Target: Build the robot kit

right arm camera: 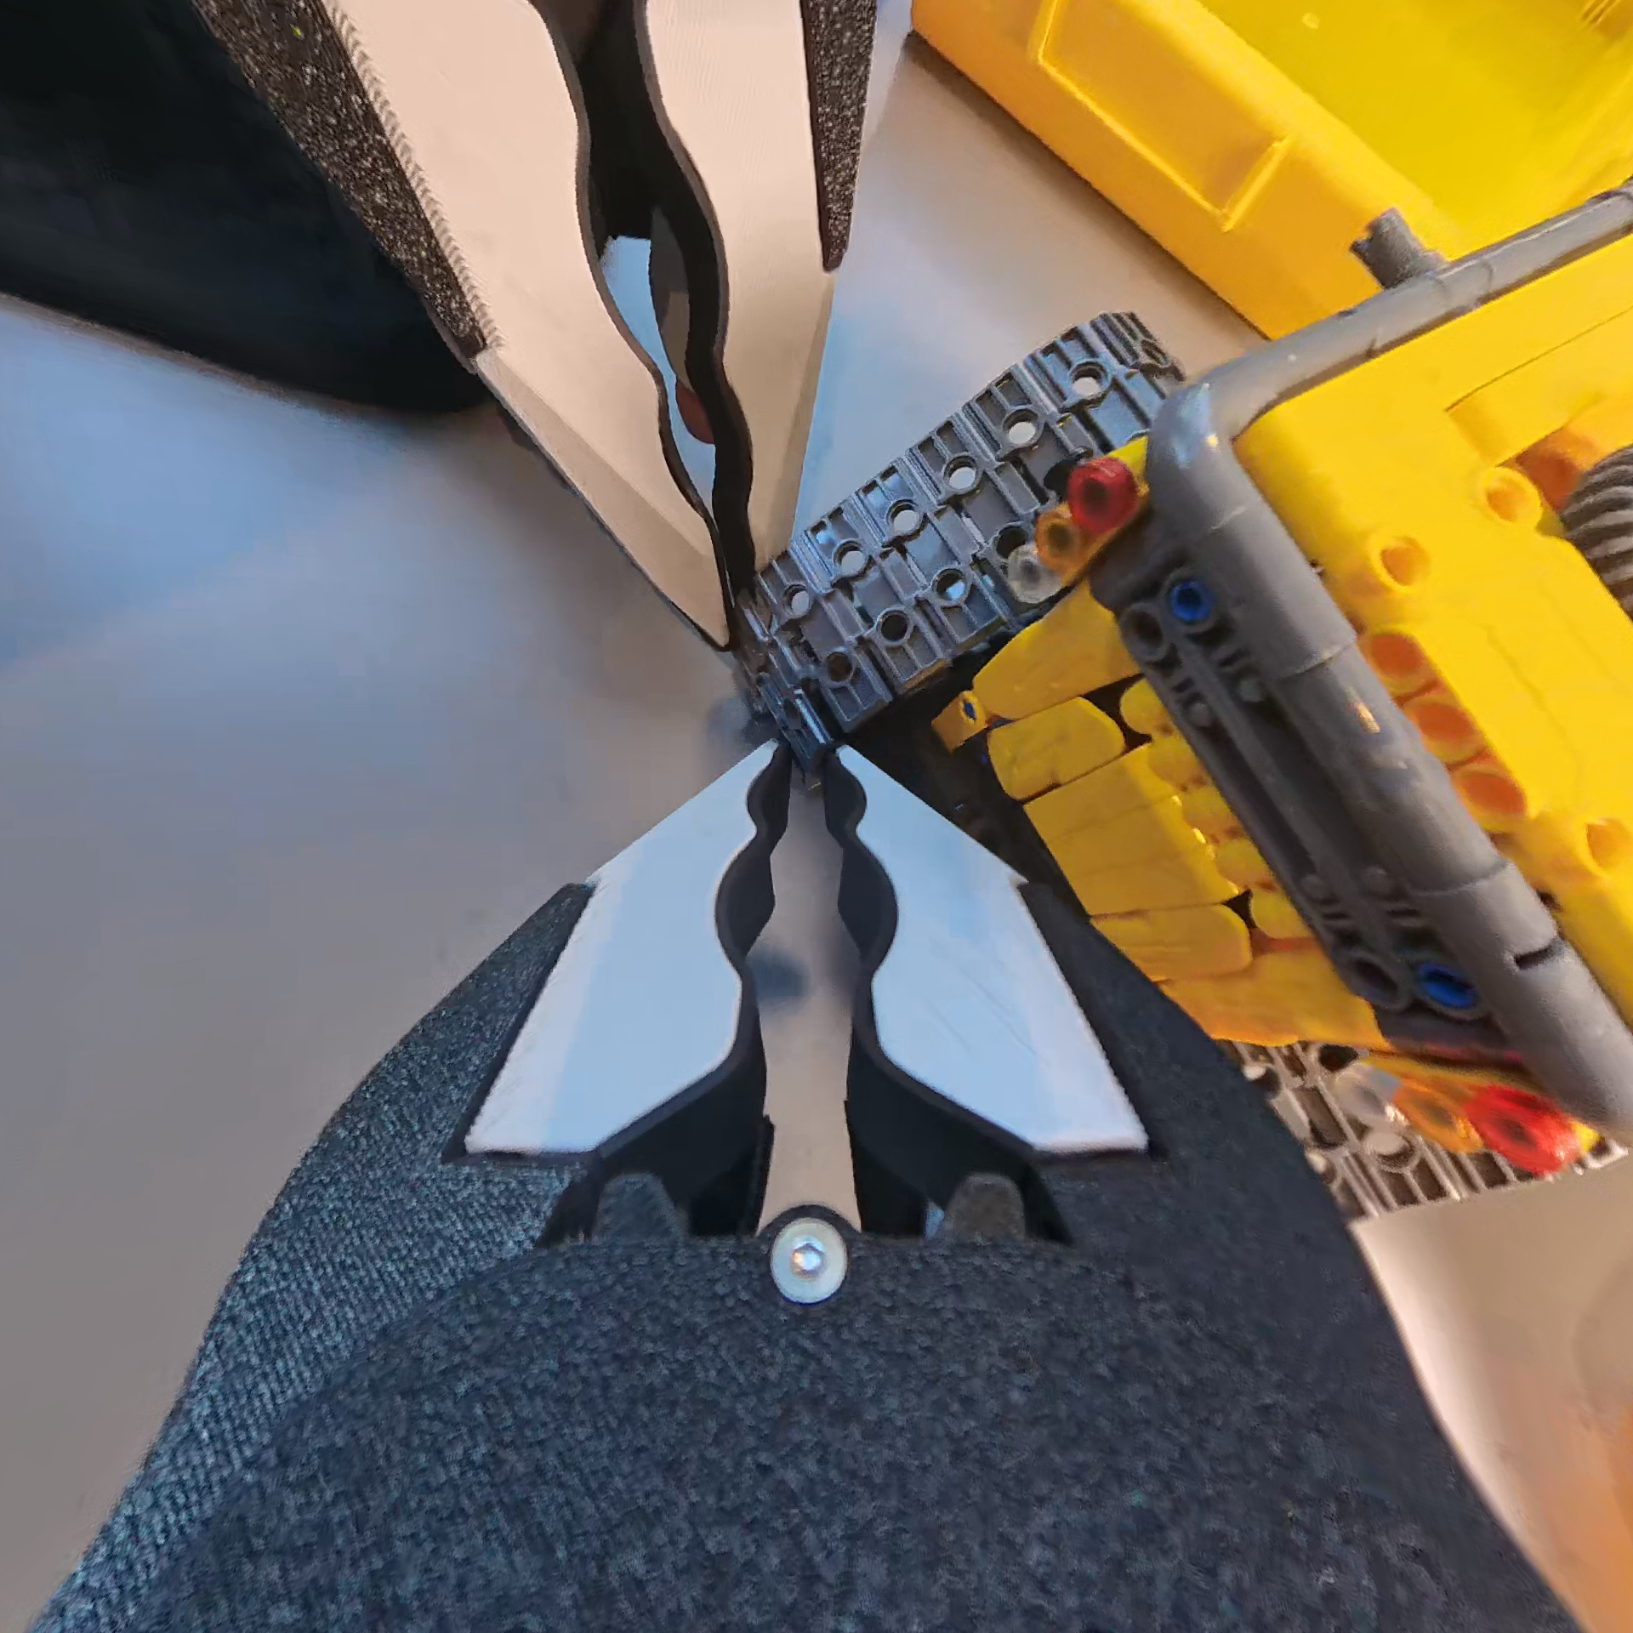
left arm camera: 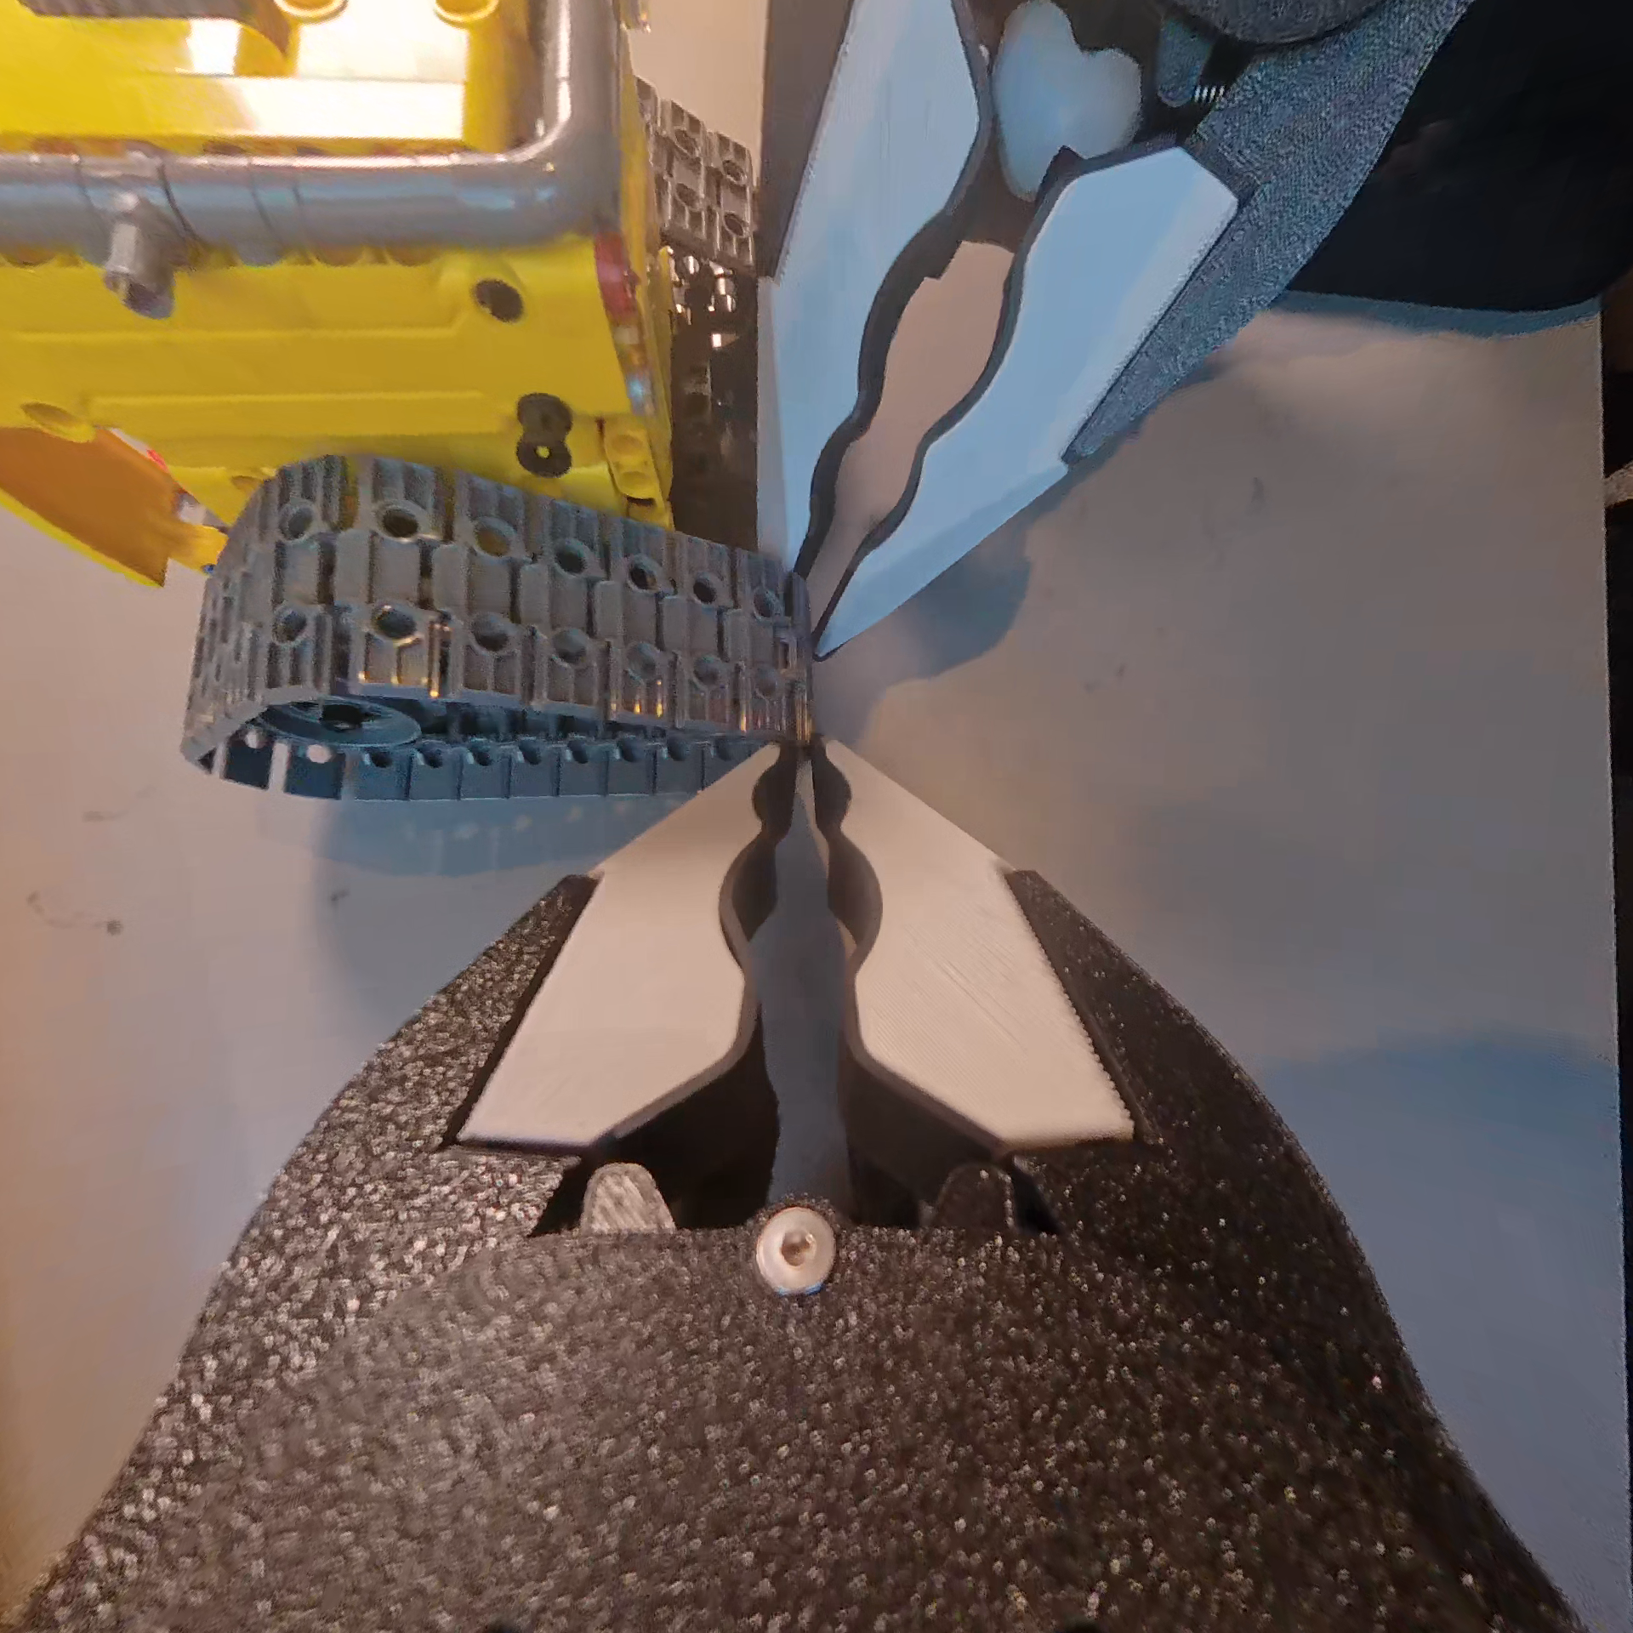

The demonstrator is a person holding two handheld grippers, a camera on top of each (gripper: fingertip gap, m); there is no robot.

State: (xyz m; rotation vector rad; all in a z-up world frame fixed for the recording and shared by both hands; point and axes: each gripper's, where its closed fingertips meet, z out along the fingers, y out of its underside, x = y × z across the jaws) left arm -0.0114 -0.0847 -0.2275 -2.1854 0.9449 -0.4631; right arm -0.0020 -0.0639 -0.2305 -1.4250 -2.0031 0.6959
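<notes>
Two tongs meet at one grey tread link: left tongs (left arm camera: pixel 800 745) and right tongs (right arm camera: pixel 806 751) each pinch the toy bulldozer's track (left arm camera: pixel 495 619), nearly closed.

Left gripper (left arm camera: pixel 800 751) reaching forward low, its 2 white fingers (left arm camera: pixel 672 884) drawn nearly together at the tips, jaws pinched to a thin slit. Right gripper (right arm camera: pixel 804 755) posed likewise, 2 white fingers (right arm camera: pixel 937 892) converging, jaws almost closed with a narrow gap at the tips. Coming in from opposite sides, tip to tip, nearly touching; each seen in the other's view, angled down from above.
</notes>
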